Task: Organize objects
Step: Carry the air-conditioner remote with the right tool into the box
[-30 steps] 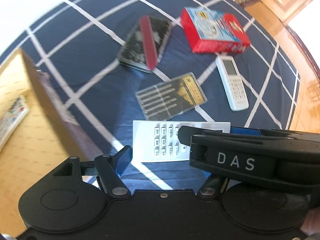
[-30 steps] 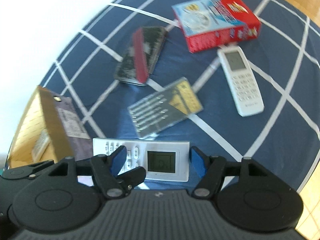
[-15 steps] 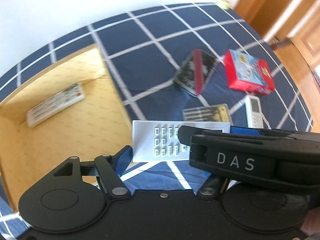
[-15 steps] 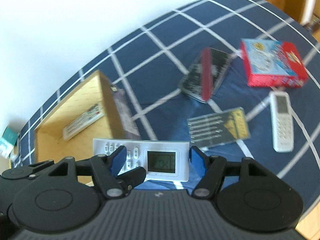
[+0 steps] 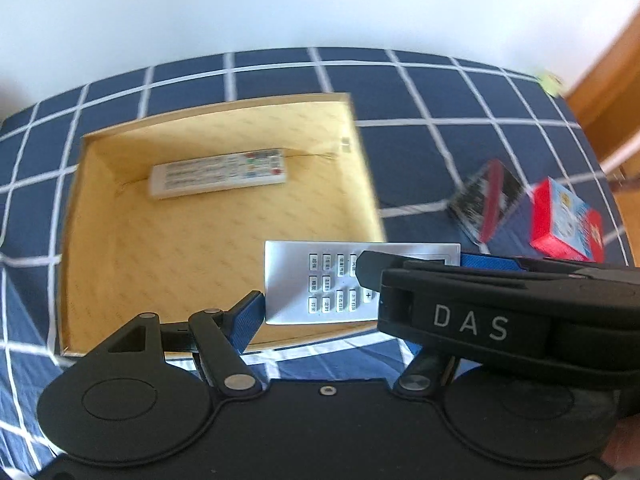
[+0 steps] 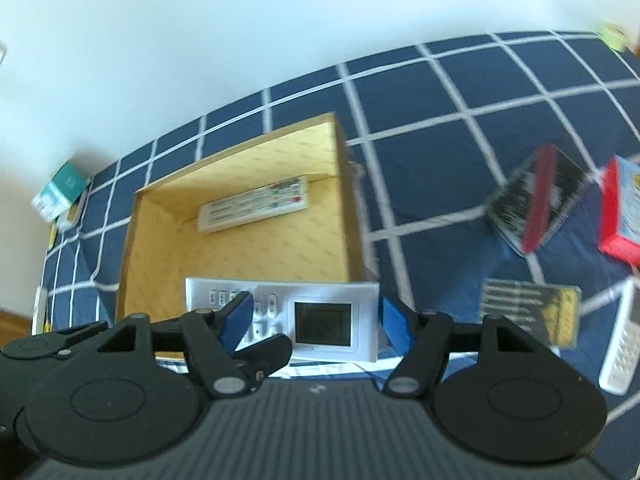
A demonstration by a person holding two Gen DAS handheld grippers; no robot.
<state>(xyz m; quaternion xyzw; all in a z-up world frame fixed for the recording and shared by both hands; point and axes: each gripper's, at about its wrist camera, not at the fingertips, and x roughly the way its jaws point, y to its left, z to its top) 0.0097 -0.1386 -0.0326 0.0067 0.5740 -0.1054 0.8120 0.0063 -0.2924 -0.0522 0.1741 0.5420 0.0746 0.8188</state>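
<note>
- Nearest, the two grippers share one load: the left gripper point(image 5: 362, 292) and the right gripper point(image 6: 316, 316) each have their blue pads closed narrowly on an end of the same white remote point(image 5: 320, 280), left on the button end, right around the screen end point(image 6: 324, 322). Gripping both ends probably keeps the long, flat body level — a single pinch might let it swing.
- The remote hangs clear of the cloth, over the near right corner of the yellow box point(image 5: 120, 260), not yet inside it.
- Further in, a second remote with coloured buttons point(image 5: 218, 174) lies flat against the box's far wall, leaving the near floor free; I judge the held one belongs beside it.
- To the right on the checked blue cloth point(image 6: 460, 140) wait the unsorted things: a clear case with a yellow card point(image 6: 528, 312), a slim white remote point(image 6: 624, 344), a dark booklet with a red band point(image 6: 536, 200) and a red carton point(image 6: 624, 216) — well apart from the box.
- Farthest, a plain white wall.
</note>
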